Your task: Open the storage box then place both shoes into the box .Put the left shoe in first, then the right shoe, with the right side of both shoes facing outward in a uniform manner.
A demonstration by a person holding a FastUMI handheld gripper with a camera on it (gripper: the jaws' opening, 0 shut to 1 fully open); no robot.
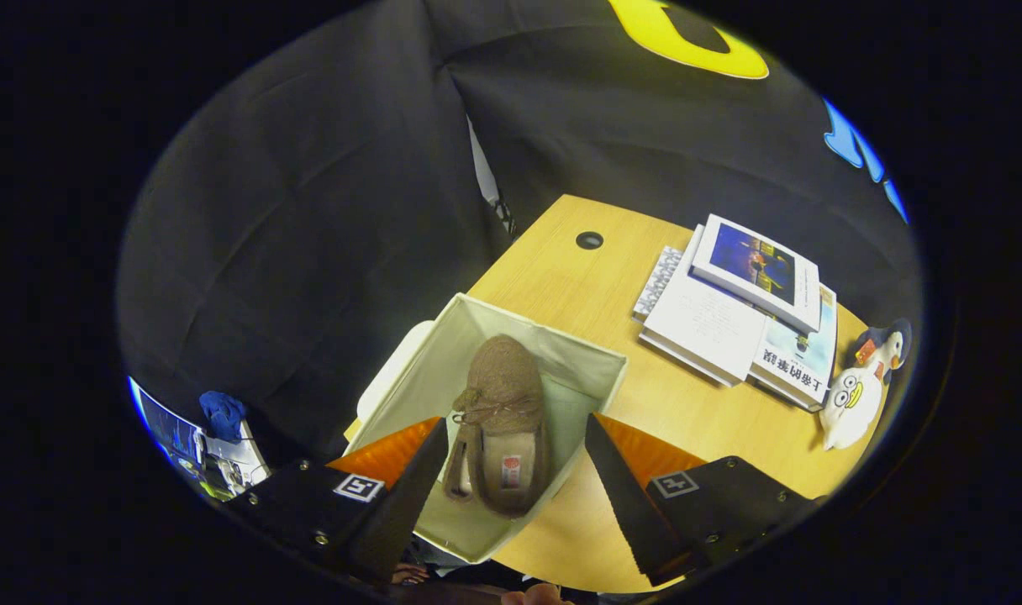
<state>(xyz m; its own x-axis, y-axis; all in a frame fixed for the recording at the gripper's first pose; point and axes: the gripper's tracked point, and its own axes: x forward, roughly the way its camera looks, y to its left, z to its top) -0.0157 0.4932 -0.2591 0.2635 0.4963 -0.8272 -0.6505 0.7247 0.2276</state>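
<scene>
While the gripper [511,458] hangs above the storage box [595,370], fingers spread wide and empty, a brown shoe [498,420] lies inside — insole label unreadable.

The gripper [511,454] is positioned high, angled steeply downward. Its two fingers [414,479] are spread wide apart with an unobstructed gap between them; neither finger contacts any object. The finger bodies extend forward from the housing, symmetric about the centreline. Nothing is clamped between the fingers.
</scene>
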